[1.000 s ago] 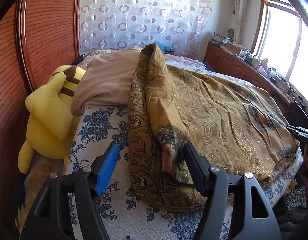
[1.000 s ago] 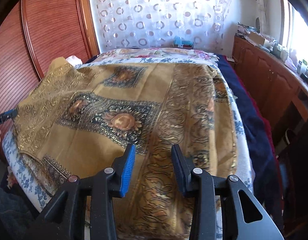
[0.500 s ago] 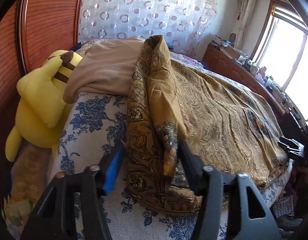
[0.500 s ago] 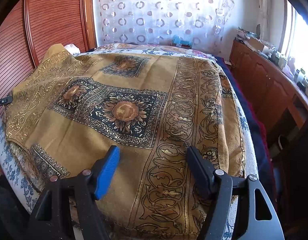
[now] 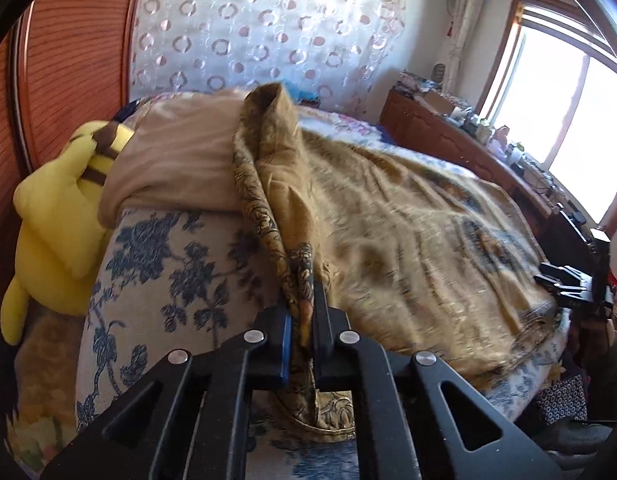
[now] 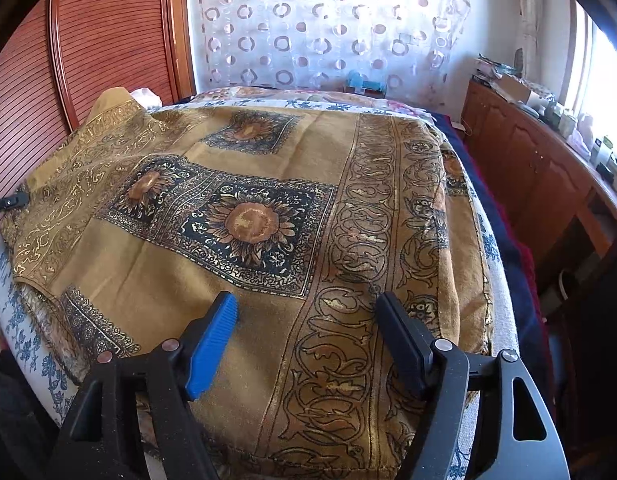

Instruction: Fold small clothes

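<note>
Golden patterned cloth [image 5: 408, 232] — bunched edge pinched between jaws of left gripper [image 5: 302, 320], likely corner hold for pulling fold across. Rest lies spread over bed [image 5: 160, 264]. Right gripper [image 6: 308, 320] hovers at near hem, jaws wide apart, nothing between them — probably lining up second corner. Cloth's far edge hidden behind raised ridge; garment type unclear. Yellow plush toy [image 5: 56, 216] beside bed, partly cut off.

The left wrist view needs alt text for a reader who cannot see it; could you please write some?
The left hand-held gripper is shut on a raised fold of a gold patterned cloth spread over a bed with a blue floral sheet. A yellow plush toy and a beige pillow lie at the left, with a bright window at the right.
</note>
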`<state>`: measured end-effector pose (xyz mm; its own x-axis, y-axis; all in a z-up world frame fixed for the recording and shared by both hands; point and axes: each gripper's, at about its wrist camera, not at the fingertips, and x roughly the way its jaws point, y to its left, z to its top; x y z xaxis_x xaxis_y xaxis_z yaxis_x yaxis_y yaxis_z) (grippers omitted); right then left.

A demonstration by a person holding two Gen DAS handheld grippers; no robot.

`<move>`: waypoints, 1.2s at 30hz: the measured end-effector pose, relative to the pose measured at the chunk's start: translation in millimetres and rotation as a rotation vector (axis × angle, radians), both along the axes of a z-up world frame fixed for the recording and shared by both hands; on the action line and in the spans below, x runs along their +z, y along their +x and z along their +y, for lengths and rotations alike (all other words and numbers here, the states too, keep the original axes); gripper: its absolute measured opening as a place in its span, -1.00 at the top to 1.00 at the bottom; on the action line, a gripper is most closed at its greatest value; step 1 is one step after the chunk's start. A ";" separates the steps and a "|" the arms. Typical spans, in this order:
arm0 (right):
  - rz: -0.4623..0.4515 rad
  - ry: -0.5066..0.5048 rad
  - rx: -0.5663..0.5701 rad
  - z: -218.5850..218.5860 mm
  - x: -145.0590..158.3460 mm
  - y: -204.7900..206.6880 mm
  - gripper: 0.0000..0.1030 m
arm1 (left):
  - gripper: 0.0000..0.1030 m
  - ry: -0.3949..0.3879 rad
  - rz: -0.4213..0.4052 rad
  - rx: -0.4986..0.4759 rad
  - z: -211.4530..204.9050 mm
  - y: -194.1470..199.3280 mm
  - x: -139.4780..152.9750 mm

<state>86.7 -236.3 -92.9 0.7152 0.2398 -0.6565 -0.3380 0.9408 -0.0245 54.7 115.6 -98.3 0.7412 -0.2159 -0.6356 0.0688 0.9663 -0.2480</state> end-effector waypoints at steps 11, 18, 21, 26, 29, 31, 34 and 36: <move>0.005 0.030 0.007 -7.0 0.5 1.2 -0.47 | 0.89 0.012 -0.137 -0.149 -58.2 22.4 63.1; 0.000 0.092 -0.020 -19.2 2.8 -0.3 -0.47 | 0.91 0.000 -0.174 -0.275 -114.3 52.5 90.5; -0.003 0.141 -0.031 -29.3 5.2 -2.7 -0.47 | 0.91 0.011 -0.190 -0.334 -142.9 62.9 102.9; -0.027 0.168 -0.054 -46.2 9.9 -13.8 -0.47 | 0.91 0.022 -0.223 -0.435 -189.4 71.8 127.7; -0.048 0.178 -0.072 -56.3 13.7 -21.7 -0.47 | 0.91 0.021 -0.239 -0.511 -220.1 75.4 144.1; -0.062 0.189 -0.086 -63.7 16.2 -26.7 -0.47 | 0.91 0.017 -0.247 -0.548 -234.9 75.9 152.3; -0.082 0.209 -0.108 -73.9 18.0 -34.4 -0.47 | 0.91 0.026 -0.265 -0.595 -259.4 74.5 161.4; -0.084 0.224 -0.118 -78.1 16.9 -36.6 -0.47 | 0.91 0.030 -0.259 -0.613 -273.4 76.2 160.5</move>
<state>50.1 -314.4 -76.0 0.7968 0.2844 -0.5331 -0.2315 0.9587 0.1654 130.9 -157.8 62.3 0.6195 -0.6319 -0.4658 0.6619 0.7395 -0.1227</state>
